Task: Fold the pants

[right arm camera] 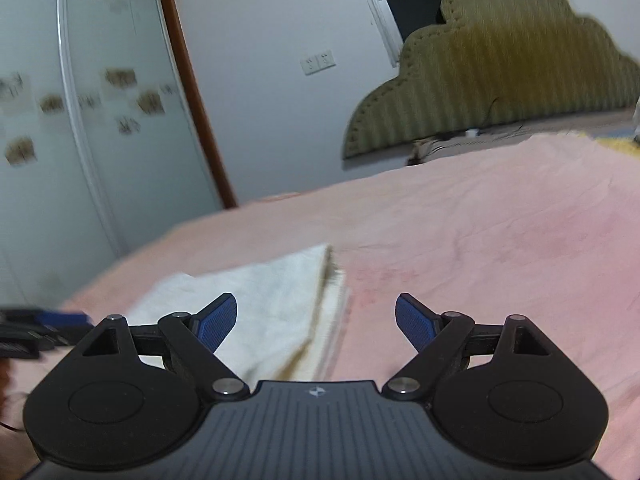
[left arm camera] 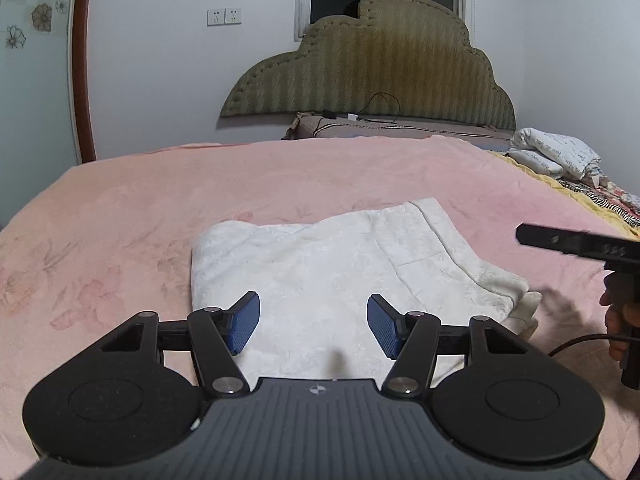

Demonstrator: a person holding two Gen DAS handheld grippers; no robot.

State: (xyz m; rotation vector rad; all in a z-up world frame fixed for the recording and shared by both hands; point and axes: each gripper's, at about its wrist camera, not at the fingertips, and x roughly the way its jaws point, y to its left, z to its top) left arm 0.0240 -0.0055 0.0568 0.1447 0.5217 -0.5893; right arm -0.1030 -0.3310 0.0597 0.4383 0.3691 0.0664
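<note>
The white pants (left arm camera: 340,268) lie folded into a flat stack on the pink bedspread (left arm camera: 140,220). My left gripper (left arm camera: 314,326) hovers over their near edge, open, blue pads apart with nothing between them. The other gripper shows at the right edge of the left wrist view as a black bar, held by a hand (left arm camera: 620,320). In the right wrist view the pants (right arm camera: 272,300) lie to the left, layered edges showing. My right gripper (right arm camera: 316,326) is open above that right edge and the bare bedspread (right arm camera: 480,240), gripping nothing.
A green padded headboard (left arm camera: 372,68) stands against the far wall, with a cable and brown pillows at its foot. White patterned bedding (left arm camera: 556,152) is bundled at the far right. A wardrobe with glass doors (right arm camera: 80,120) stands left of the bed.
</note>
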